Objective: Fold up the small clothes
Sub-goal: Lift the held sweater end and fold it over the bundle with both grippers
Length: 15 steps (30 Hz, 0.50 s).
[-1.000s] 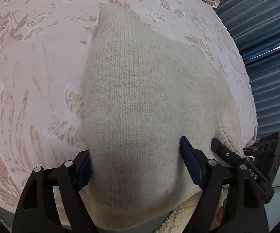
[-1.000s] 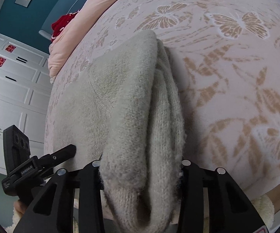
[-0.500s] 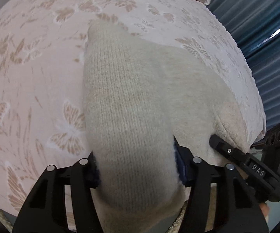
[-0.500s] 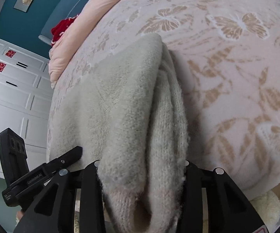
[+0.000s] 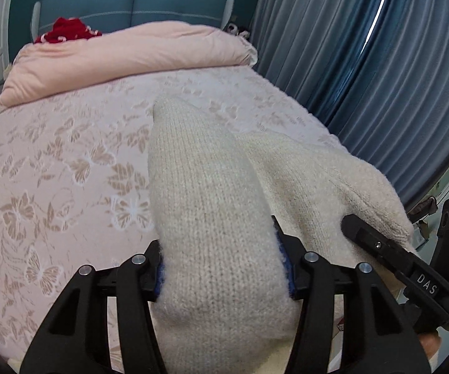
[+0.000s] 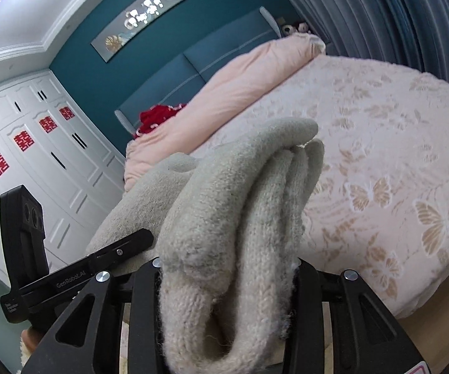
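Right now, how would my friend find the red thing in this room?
Find the big bed with the butterfly cover. At its head lies a rolled pink duvet. The crumpled red cloth sits behind it, against the blue headboard, the only bright red thing on the bed.

Sweater point(image 5: 218, 218) on bed point(image 5: 53, 187); duvet point(image 5: 124, 59) behind it.

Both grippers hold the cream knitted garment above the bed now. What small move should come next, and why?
Probably carry the cream knit garment forward and lower it flat onto the butterfly bedspread. The left gripper and right gripper are each shut on a bunched end, the cloth hangs between them, and on the right side it is doubled into several layers, so it needs a surface to set the fold.
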Tool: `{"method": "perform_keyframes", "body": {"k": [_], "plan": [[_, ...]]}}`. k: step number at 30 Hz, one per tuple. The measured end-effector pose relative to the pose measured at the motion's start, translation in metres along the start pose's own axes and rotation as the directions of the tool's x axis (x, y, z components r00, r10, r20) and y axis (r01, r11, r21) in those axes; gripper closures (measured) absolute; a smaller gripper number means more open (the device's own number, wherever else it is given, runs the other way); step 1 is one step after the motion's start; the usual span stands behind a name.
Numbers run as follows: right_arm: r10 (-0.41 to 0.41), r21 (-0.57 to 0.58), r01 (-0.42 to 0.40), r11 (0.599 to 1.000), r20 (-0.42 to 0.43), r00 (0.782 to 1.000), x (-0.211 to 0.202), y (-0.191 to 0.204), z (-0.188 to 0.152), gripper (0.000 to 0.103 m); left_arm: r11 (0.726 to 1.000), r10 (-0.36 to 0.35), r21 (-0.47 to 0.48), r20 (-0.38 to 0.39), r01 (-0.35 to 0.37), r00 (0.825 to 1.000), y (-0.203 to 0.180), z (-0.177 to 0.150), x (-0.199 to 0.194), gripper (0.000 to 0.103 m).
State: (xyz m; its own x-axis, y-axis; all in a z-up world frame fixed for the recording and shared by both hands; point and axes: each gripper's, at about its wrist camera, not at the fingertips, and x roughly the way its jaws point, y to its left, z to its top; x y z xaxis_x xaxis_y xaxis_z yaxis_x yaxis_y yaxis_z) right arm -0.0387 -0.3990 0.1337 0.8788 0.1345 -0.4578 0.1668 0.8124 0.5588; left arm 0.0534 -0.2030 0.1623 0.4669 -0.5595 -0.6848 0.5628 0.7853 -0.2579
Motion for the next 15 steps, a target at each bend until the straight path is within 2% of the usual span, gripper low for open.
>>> {"method": "perform_keyframes", "body": {"k": [4, 7, 11, 15], "plan": [[0.051, -0.071, -0.042, 0.997, 0.131, 0.99, -0.046, 0.033, 0.022, 0.069, 0.998, -0.032, 0.064, 0.132, 0.023, 0.991, -0.021, 0.021, -0.058, 0.051], [0.109, -0.132, -0.082, 0.988, 0.216, 0.97, -0.075, 0.063, 0.032, 0.069, 0.994, -0.055, 0.105, 0.236, 0.031, 0.97, -0.029, 0.033, -0.104, 0.051], [0.19, -0.225, -0.127, 0.966, 0.284, 0.94, -0.099, 0.106, 0.043, 0.068, 0.989, -0.071, 0.145, 0.361, 0.019, 0.93, -0.027, 0.044, -0.163, 0.051], [0.271, -0.316, -0.17, 0.933, 0.311, 0.911, -0.108, 0.148, 0.05, 0.068, 0.987, -0.067, 0.161, 0.474, -0.012, 0.878, -0.012, 0.052, -0.216, 0.05]]}}
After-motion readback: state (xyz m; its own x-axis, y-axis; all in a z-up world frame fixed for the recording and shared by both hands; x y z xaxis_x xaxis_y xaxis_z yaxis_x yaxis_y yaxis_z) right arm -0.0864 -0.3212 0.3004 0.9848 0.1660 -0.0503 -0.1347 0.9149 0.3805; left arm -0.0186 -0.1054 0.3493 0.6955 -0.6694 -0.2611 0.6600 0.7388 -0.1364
